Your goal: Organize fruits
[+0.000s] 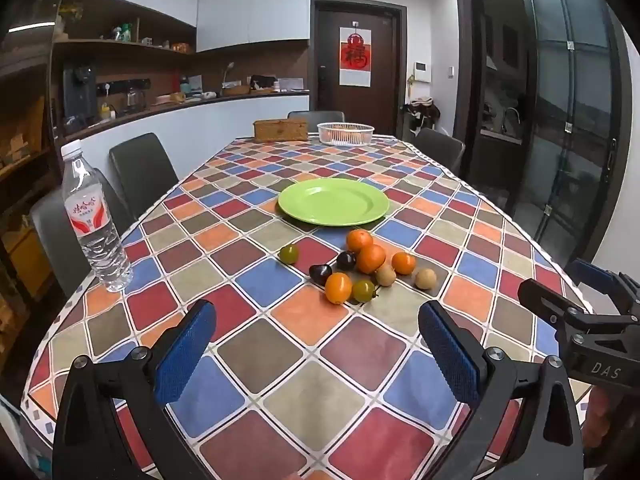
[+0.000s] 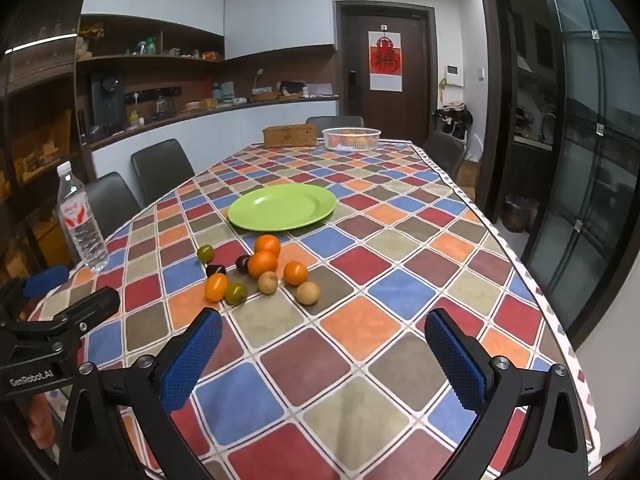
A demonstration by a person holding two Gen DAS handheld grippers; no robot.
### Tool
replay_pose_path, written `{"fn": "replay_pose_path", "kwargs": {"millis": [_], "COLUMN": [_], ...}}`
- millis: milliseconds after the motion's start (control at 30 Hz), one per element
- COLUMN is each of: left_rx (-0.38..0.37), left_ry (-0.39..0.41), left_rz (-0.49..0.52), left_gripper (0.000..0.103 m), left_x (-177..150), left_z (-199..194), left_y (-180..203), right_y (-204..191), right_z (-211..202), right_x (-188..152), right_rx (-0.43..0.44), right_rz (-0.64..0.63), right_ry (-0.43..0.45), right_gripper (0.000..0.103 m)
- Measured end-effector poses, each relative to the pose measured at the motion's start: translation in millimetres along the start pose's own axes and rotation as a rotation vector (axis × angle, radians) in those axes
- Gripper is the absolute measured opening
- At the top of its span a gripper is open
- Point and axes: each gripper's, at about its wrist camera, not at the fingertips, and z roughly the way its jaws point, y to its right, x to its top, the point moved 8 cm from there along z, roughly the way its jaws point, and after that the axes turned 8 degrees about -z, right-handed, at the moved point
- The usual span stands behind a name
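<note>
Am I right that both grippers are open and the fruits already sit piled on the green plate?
Not quite. Both views show the green plate bare; the fruits lie on the tablecloth just in front of it. The left gripper and right gripper are indeed open.

Even, moderate indoor light falls from ceiling fixtures; soft shadows lie under the fruit, and fisheye bending and dark vignetting mark the edges.
</note>
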Motion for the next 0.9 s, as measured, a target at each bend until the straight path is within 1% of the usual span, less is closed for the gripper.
{"fn": "replay_pose_path", "kwargs": {"millis": [100, 267, 467, 533, 900], "left_rx": [0.004, -0.002, 0.003, 0.003, 0.007], "left_ry": [0.020, 0.015, 0.023, 0.027, 0.060], "left_rz": [-0.001, -0.019, -0.010, -0.010, -0.002], "left_gripper": [0.103, 0.103, 0.103, 0.103, 0.103], "left_x": [2, 4, 5, 6, 10], "left_z": [-4, -6, -9, -10, -19], "left_y": [0, -3, -3, -4, -1], "right_y": [-1, -2, 0, -1, -3], "right_z": [-1, 0, 4, -4, -4], "right_x": [0, 0, -3, 8, 2], "right_rx": [0.004, 0.007, 0.000, 0.000, -0.002], "right_rz": [-0.001, 0.000, -0.003, -0.005, -0.011], "right_ry": [-0.001, -0.001, 0.007, 0.009, 0.020], "right_gripper": [0.102, 0.102, 0.102, 0.102, 0.102]}}
